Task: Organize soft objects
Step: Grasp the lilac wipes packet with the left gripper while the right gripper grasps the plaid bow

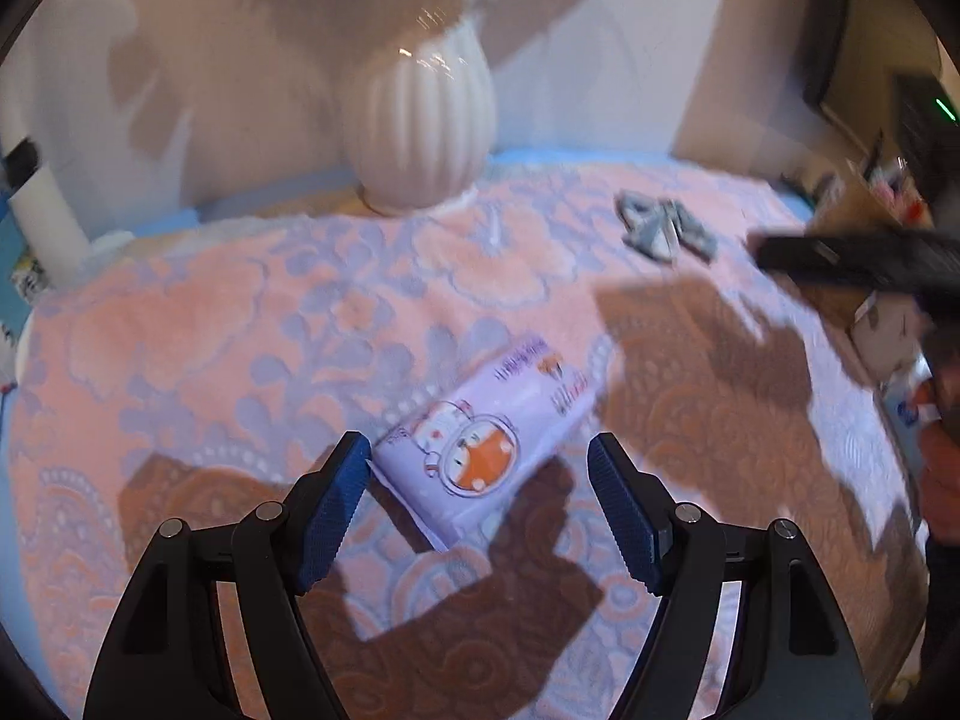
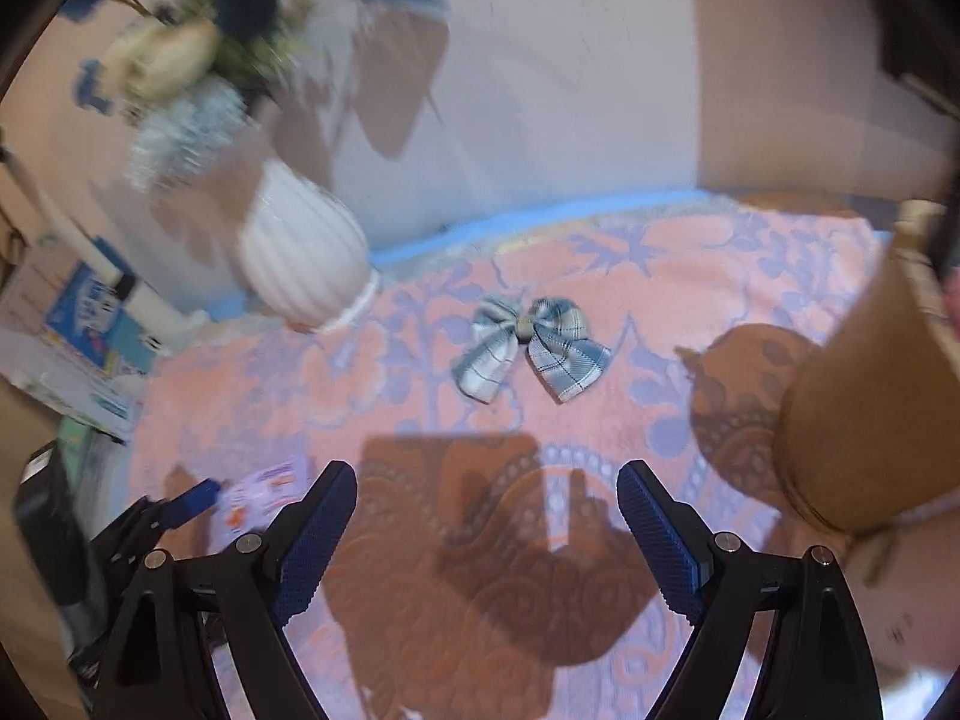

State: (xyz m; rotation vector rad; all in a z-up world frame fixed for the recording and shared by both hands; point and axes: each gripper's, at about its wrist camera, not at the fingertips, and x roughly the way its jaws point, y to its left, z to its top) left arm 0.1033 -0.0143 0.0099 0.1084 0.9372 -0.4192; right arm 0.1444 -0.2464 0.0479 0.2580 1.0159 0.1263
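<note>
A lilac tissue pack point(image 1: 487, 439) with a cartoon print lies on the pink patterned cloth point(image 1: 210, 330). My left gripper point(image 1: 480, 447) hangs open just above it, its blue pads either side of the pack's near end without touching. A blue-grey plaid bow point(image 2: 531, 345) lies farther back on the cloth; it shows small in the left wrist view as the bow point(image 1: 663, 228). My right gripper point(image 2: 487, 474) is open and empty, short of the bow. The pack point(image 2: 264, 492) and the left gripper's blue finger point(image 2: 192, 498) appear at the lower left of the right wrist view.
A white ribbed vase point(image 1: 420, 120) with flowers stands at the back of the cloth by the wall. A brown cardboard box point(image 2: 864, 396) stands at the right. Blue-and-white packages point(image 2: 90, 312) lie off the cloth at the left.
</note>
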